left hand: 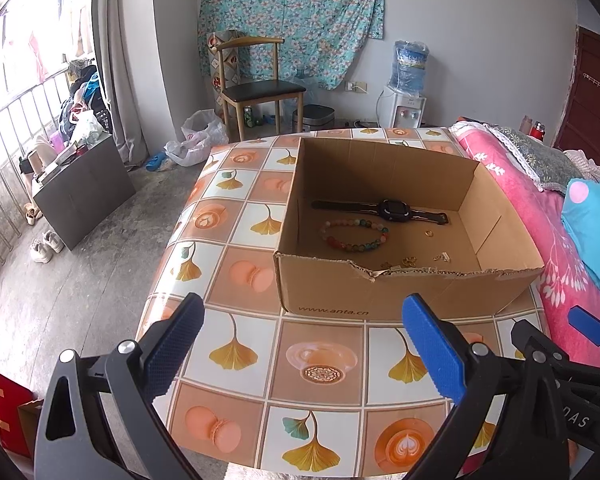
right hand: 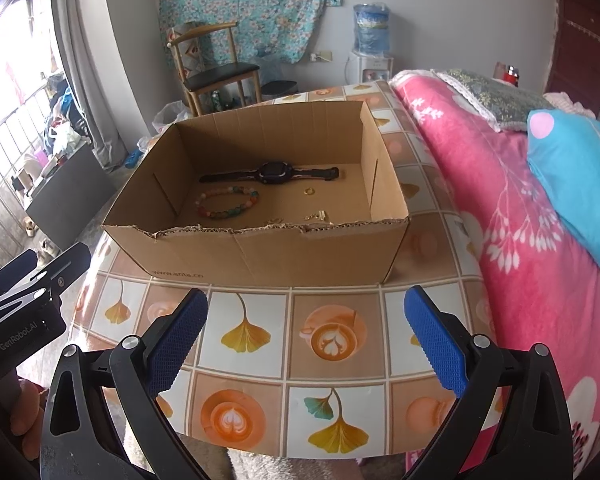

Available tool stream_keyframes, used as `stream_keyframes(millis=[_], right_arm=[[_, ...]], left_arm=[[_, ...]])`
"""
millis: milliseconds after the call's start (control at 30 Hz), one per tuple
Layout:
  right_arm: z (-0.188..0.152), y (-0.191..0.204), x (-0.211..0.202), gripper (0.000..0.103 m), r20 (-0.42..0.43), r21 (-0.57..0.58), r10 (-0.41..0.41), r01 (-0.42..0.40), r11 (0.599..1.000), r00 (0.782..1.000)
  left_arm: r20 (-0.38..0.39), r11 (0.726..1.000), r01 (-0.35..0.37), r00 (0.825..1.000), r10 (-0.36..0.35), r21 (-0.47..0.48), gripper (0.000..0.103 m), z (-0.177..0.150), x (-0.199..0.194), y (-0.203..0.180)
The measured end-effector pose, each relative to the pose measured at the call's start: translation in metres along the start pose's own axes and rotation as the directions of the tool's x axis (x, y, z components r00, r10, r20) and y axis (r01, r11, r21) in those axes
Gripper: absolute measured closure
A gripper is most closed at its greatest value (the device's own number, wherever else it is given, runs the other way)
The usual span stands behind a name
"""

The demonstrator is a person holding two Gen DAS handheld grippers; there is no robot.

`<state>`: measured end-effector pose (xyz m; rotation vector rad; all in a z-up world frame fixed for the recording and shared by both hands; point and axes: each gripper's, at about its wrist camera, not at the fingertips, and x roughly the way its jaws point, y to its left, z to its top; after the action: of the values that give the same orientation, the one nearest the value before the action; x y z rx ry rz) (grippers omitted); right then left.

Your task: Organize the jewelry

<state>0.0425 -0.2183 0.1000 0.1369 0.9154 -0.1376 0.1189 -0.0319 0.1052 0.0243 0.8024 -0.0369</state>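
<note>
A small table (left hand: pixel 324 360) covered in a checked cloth printed with yellow leaves and coffee cups stands beside a bed with a pink flowered blanket (right hand: pixel 512 208). On the table sits an open cardboard box (left hand: pixel 360 292) with a torn front edge. Inside it, a black watch (left hand: pixel 394 210) lies flat with its strap stretched out along the back. Just in front of the watch lies a bracelet (left hand: pixel 354 236) of coloured beads, curled in a loop. To the right of the bracelet is a small gold ring (left hand: pixel 428 233), and near the front wall are a few small gold pieces (left hand: pixel 442 257), too small to tell apart. The left gripper (left hand: pixel 300 344) hovers over the table in front of the box, its two blue-padded fingers spread wide with nothing between them. The right gripper (right hand: pixel 306 336) hovers beside it, also in front of the box, spread just as wide and also empty. In the room behind are a wooden chair (left hand: pixel 260 80) with a dark seat and a water dispenser (left hand: pixel 406 100).
</note>
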Motion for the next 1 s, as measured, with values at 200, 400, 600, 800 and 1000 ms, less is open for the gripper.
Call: stream_keyframes(millis=[200,400,600,800,1000], right_arm=[[0.0001,0.0003,-0.0002,0.008,-0.001,-0.001,0.001,-0.001,1.000,1.000],[0.0005,0.0003,-0.0005,0.008,0.000,-0.002,0.000,0.000,1.000,1.000],[0.0007,0.0000,-0.0008,0.008,0.000,-0.001,0.001,-0.001,1.000,1.000],[0.0004,0.0003,-0.0018,0.008,0.000,-0.001,0.000,0.000,1.000,1.000],[0.0017,-0.0012,-0.0021,0.008,0.001,0.000,0.000,0.000,1.000,1.000]], left_arm=[[0.000,1.000,0.001,1.000,-0.001,0.000,0.005,0.0002,0.0001,-0.0001],[0.001,1.000,0.000,1.000,0.000,0.001,0.005,0.0001,0.0000,0.0001],[0.001,1.000,0.000,1.000,0.000,-0.001,0.005,0.0000,-0.0003,-0.0002],[0.001,1.000,0.001,1.000,-0.001,-0.001,0.005,0.0001,-0.0005,-0.0001],[-0.001,1.000,0.003,1.000,-0.003,-0.002,0.005,0.0001,0.0000,-0.0002]])
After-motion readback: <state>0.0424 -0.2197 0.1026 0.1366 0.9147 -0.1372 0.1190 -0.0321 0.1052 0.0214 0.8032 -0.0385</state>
